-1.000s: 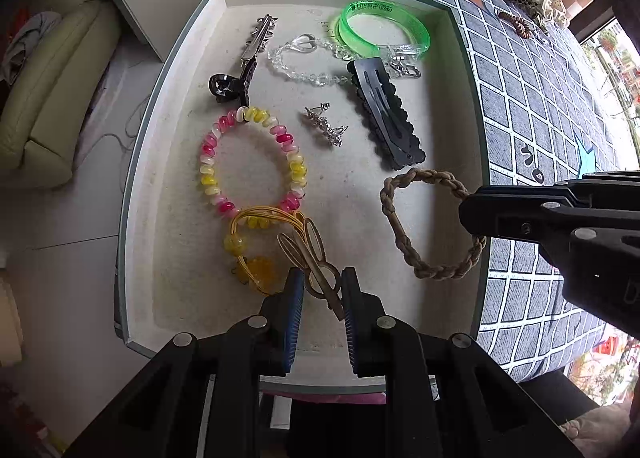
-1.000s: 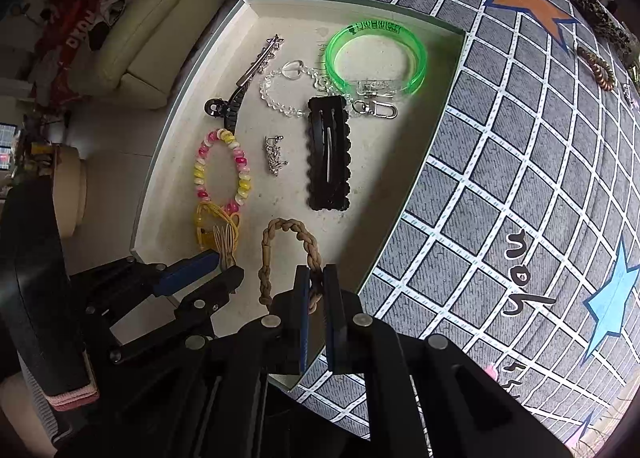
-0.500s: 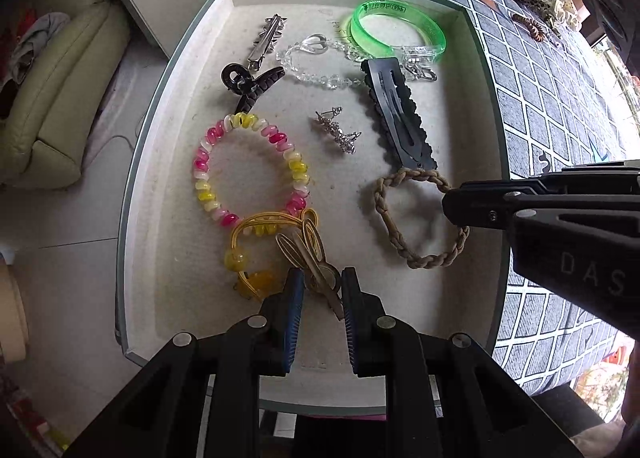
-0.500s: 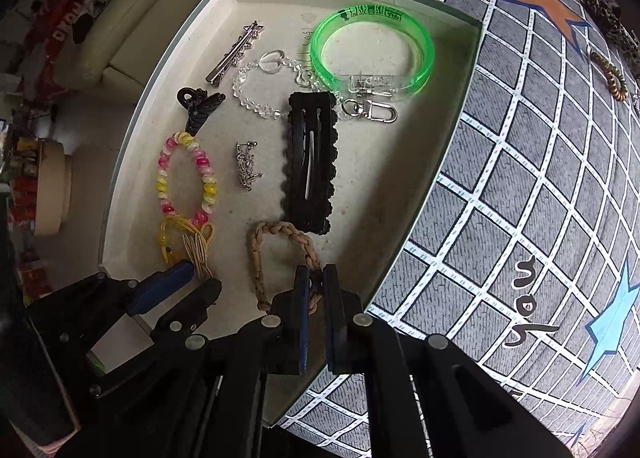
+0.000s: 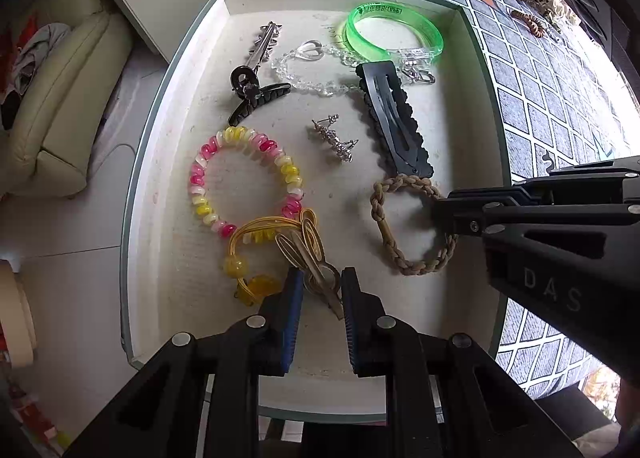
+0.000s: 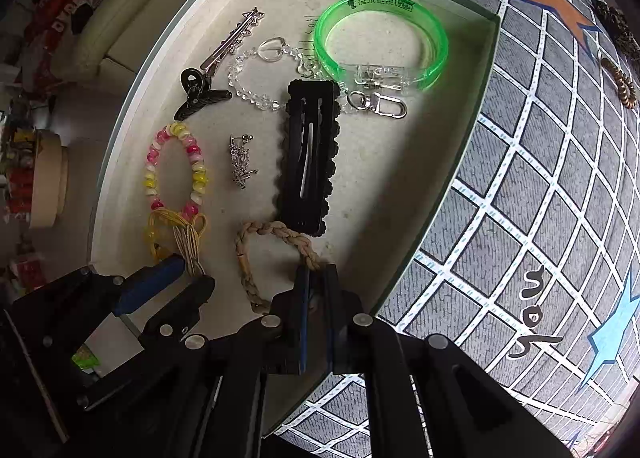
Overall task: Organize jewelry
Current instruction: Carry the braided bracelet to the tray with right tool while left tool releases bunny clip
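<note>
A shallow cream tray [image 5: 168,194] [image 6: 452,146] holds the jewelry. My left gripper [image 5: 319,290] is shut on the tan looped hair tie with yellow beads [image 5: 280,242], which also shows in the right wrist view [image 6: 180,234], low over the tray's near left. My right gripper [image 6: 315,282] is shut on the braided beige hair tie [image 6: 272,234], which also shows in the left wrist view [image 5: 400,254], low at the tray's near right. Its fingers [image 5: 472,214] enter from the right in the left wrist view.
In the tray lie a pink-yellow bead bracelet [image 5: 244,178], black scalloped clip [image 5: 394,118], silver earrings [image 5: 334,138], black claw clip [image 5: 256,96], silver barrette [image 5: 264,44], clear bead chain [image 5: 312,70] and green bangle [image 5: 394,32]. Checked cloth [image 6: 560,178] lies to the right.
Both grippers have come closer down over the tray, each still gripping its hair tie; the two ties have shifted slightly over the tray floor.
</note>
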Demonstrator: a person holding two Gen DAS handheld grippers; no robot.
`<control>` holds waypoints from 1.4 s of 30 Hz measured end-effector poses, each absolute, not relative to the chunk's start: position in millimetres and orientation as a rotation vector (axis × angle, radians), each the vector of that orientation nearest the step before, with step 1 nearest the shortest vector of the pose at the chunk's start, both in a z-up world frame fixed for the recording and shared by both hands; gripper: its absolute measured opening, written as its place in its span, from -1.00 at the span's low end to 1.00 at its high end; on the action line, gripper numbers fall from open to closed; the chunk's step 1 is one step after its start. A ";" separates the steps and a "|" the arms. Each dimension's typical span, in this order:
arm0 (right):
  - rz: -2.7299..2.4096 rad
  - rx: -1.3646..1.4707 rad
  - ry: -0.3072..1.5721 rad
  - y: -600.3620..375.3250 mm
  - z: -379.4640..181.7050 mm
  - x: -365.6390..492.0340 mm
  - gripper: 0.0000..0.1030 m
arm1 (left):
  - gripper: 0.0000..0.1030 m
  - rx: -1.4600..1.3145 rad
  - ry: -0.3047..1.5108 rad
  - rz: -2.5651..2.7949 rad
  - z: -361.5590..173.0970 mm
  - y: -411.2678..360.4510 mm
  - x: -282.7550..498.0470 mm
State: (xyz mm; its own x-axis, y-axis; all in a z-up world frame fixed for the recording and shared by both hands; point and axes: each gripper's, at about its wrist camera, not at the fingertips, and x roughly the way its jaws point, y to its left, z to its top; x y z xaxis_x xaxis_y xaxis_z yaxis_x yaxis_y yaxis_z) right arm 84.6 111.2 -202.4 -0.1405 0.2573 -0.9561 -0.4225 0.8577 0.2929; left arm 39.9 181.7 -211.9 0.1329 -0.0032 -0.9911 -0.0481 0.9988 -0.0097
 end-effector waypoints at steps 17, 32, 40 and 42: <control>0.591 -0.084 1.562 104.6 -178.9 89.2 -0.31 | -0.47 -0.026 1.446 0.044 -200.2 180.3 38.7; 0.504 -0.016 1.526 55.6 -137.8 92.1 -0.26 | -0.46 -0.041 1.446 0.042 -184.6 182.9 38.1; 0.472 0.030 1.546 34.7 -136.4 85.0 -0.26 | 0.80 -0.028 1.430 0.048 -169.4 185.0 38.4; 0.468 0.040 1.552 32.0 -136.0 83.5 -0.25 | 1.00 -0.018 1.383 0.077 -162.1 185.1 36.4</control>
